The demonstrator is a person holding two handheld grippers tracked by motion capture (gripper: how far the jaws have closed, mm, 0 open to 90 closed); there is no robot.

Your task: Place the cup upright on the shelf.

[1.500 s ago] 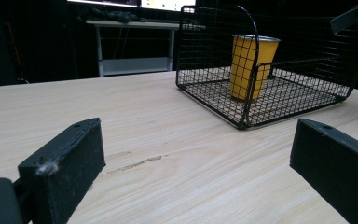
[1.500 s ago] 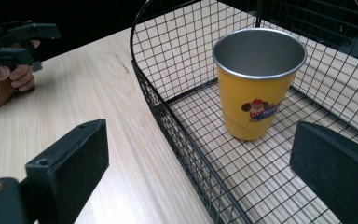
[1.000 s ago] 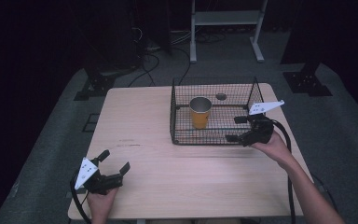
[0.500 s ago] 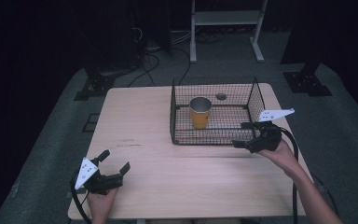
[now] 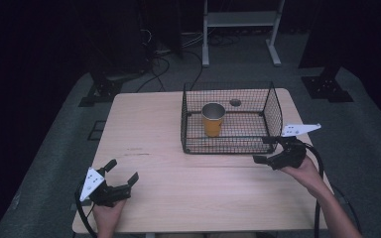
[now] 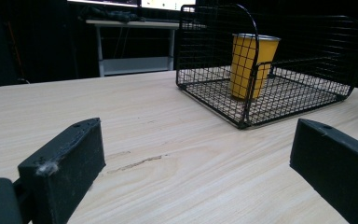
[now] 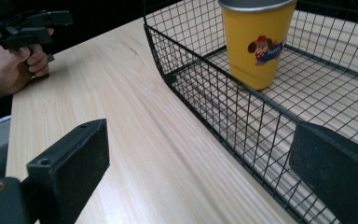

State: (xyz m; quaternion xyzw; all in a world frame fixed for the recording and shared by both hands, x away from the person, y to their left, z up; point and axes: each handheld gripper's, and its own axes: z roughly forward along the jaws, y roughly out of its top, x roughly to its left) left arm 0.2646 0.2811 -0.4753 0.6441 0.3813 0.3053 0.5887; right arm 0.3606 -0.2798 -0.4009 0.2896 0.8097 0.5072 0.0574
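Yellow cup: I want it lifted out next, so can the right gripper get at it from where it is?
Probably yes: the right gripper, jaws open, sits just outside the basket, whose top is open above the cup.

The cup [image 5: 213, 119] stands in the wire basket [image 5: 273, 116], toward nine o'clock. The basket sits on the table [image 5: 149, 129] at about one o'clock.

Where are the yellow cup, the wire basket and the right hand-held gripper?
Yellow printed cup [image 7: 254, 51], right gripper view, on its side wall.
Black wire basket [image 5: 273, 116], high view, on its right wall.
Right hand-held gripper [image 5: 261, 149], high view, between its fingertips.
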